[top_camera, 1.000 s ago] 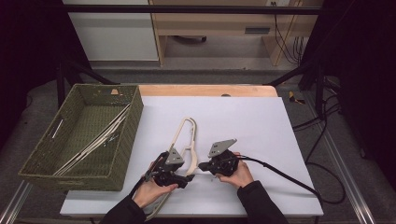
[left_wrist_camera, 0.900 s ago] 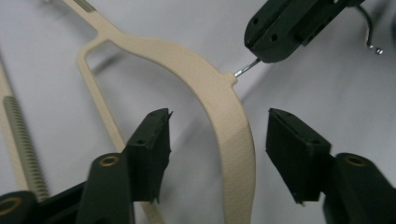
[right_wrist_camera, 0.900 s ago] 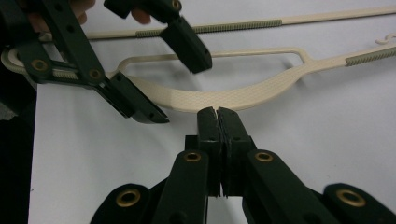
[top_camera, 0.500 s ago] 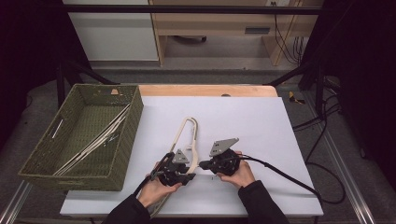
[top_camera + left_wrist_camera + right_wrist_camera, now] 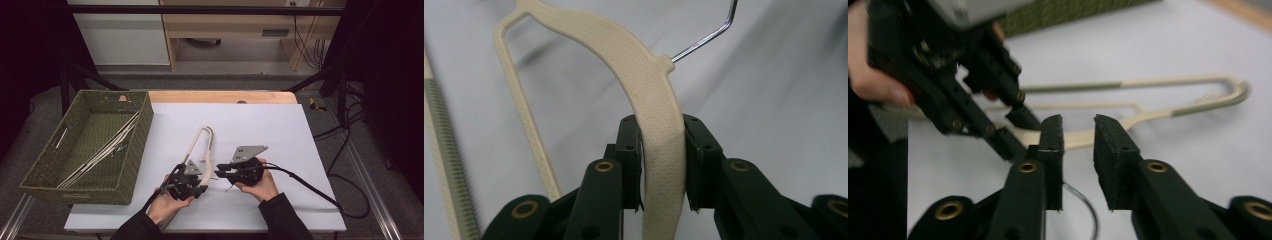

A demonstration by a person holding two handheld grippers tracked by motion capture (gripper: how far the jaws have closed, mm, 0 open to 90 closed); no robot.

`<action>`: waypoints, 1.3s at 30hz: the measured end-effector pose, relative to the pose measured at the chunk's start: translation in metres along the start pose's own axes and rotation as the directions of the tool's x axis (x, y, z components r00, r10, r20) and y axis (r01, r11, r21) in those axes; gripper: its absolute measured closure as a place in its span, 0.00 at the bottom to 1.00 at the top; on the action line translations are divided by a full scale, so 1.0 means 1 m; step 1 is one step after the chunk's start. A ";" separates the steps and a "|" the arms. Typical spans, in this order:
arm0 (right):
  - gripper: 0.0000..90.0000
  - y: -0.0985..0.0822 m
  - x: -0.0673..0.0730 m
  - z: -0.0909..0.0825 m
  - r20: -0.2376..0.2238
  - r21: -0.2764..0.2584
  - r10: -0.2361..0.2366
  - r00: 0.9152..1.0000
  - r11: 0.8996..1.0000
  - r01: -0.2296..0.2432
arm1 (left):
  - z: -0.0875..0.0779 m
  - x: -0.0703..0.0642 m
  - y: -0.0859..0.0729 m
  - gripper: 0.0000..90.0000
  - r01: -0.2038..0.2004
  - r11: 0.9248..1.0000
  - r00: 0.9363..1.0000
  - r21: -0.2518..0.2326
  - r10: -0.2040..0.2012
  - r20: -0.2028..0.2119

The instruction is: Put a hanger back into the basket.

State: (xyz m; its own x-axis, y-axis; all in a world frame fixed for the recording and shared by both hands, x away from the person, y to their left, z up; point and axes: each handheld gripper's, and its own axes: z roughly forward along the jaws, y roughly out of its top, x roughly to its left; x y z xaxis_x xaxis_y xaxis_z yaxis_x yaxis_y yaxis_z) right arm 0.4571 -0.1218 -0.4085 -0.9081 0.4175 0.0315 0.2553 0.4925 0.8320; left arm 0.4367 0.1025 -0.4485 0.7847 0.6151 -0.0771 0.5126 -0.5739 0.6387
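**Hanger held by one gripper alone**

The cream hanger (image 5: 201, 150) lies on the white counter (image 5: 280, 130), right of the woven basket (image 5: 135, 150). The left gripper (image 5: 663, 165) has just been closing and now pinches the hanger's arm. The right gripper (image 5: 1078, 150) has just been opening; its fingers (image 5: 1110, 150) stand slightly spread, empty. Lifted now, the hanger could pivot in that single pinch, or its wire hook (image 5: 704, 37) could snag.

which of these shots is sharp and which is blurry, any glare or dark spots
Left gripper view: sharp up close, the cream hanger between the fingers crisp, soft shadows on the table behind. Right gripper view: blurred, especially the left gripper at upper left and the hanger beyond. High view: evenly lit white table, no glare, surroundings very dark, basket clear.
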 end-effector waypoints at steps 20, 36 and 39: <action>0.17 -0.029 -0.027 -0.080 0.288 -0.296 0.266 0.920 0.938 -0.178 | -0.064 0.023 -0.004 0.85 0.086 0.992 0.994 -0.096 -0.093 -0.064; 0.07 -0.036 -0.027 -0.090 0.320 -0.314 0.314 0.894 0.925 -0.212 | -0.097 0.056 -0.011 0.94 0.183 0.966 0.952 -0.180 -0.220 -0.213; 0.07 -0.036 -0.027 -0.092 0.317 -0.317 0.315 0.895 0.924 -0.213 | -0.098 0.059 -0.012 0.95 0.204 0.960 0.941 -0.192 -0.247 -0.231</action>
State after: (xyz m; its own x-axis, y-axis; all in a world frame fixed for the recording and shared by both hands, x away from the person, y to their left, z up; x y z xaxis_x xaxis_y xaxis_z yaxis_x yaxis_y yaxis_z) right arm 0.4422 -0.2212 -0.3889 -0.6267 0.7708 0.1143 0.3236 0.1241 0.9380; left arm 0.4421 0.1988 -0.3856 0.5314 0.8454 -0.0531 0.5853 -0.3212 0.7445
